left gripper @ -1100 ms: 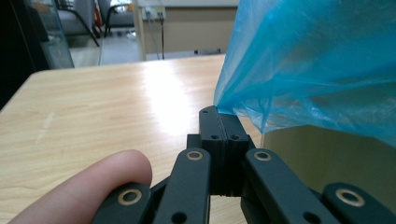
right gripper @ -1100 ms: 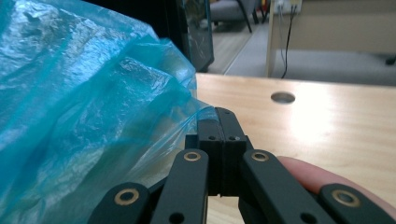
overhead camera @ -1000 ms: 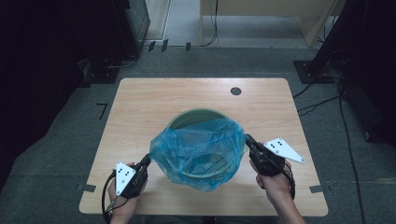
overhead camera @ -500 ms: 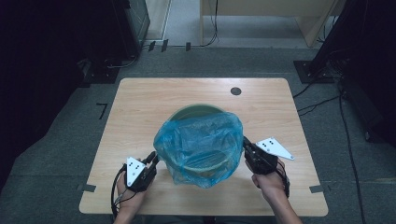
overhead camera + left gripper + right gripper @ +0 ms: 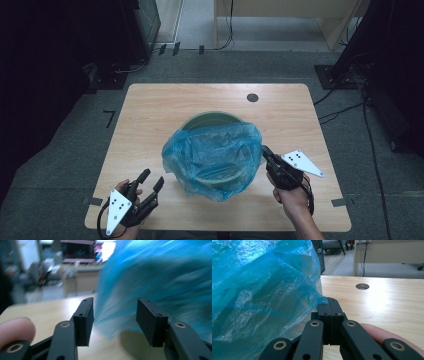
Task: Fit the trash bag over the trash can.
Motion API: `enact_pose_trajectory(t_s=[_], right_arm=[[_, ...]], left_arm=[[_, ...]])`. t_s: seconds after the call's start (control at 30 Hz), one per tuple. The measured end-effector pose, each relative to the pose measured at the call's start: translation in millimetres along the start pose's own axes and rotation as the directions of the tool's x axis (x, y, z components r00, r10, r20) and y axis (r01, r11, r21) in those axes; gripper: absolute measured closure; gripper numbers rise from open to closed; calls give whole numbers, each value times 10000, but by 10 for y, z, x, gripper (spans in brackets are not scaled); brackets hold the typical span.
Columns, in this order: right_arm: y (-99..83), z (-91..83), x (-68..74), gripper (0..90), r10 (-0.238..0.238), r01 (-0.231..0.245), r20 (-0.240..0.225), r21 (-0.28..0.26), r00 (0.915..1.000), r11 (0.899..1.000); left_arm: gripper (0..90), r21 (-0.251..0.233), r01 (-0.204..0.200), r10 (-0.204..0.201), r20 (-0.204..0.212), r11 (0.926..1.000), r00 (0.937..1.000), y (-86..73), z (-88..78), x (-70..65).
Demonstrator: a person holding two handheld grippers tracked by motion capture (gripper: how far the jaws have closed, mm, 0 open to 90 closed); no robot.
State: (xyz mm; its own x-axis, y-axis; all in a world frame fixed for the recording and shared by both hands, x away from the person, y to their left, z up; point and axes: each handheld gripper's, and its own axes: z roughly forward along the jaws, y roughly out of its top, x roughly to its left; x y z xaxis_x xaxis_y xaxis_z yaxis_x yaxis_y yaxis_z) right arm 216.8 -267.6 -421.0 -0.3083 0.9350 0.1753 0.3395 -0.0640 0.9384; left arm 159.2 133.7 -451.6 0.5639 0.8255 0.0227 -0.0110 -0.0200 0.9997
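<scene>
The left gripper [image 5: 151, 181] sits near the front left corner of the table, in the person's left hand [image 5: 126, 207]. Its tips point away from the person and a bit to the right. Its jaws have just been opening, and they stand apart with nothing pinched between them. In the left gripper view a fingertip [image 5: 15, 328] rests low at the left, beside the black jaws.

The right gripper [image 5: 265, 151] is near the right edge, towards the front. The right hand [image 5: 292, 196] holds it from behind, and the forearm comes in from the front edge. Its tips point away and a little left. Its jaws are pressed tight together, pinching a thin fold of blue film.
</scene>
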Motion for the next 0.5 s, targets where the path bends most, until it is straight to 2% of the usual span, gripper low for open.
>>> enact_pose_trajectory(t_s=[0.07, 0.13, 0.2, 0.27, 0.37, 0.5], right_arm=[[-3, 1, 6, 900, -32, 32, 18, 22, 10000, 10000], [-7, 3, 19, 900, -40, 40, -20, 31, 10000, 10000], [-10, 6, 33, 900, -73, 73, -43, 47, 10000, 10000], [-13, 9, 47, 900, -132, 132, -51, 30, 9999, 9999], [-14, 9, 64, 900, -251, 251, -87, -27, 9996, 9997], [-13, 0, 83, 900, -444, 443, -135, -102, 9989, 9990]], left_arm=[[424, -334, -101, 118, 534, 9994, 9985, 93, 35, -140], [370, -472, -163, 208, 959, 9988, 9952, 181, 89, -268], [293, -564, -228, 287, 1065, 9982, 9939, 243, 143, -382], [266, -570, -235, 301, 1175, 9981, 9926, 285, 207, -466], [287, -467, -307, 353, 1005, 9984, 9943, 298, 276, -502], [453, -338, -240, 279, 1185, 9991, 9926, 303, 313, -493]])
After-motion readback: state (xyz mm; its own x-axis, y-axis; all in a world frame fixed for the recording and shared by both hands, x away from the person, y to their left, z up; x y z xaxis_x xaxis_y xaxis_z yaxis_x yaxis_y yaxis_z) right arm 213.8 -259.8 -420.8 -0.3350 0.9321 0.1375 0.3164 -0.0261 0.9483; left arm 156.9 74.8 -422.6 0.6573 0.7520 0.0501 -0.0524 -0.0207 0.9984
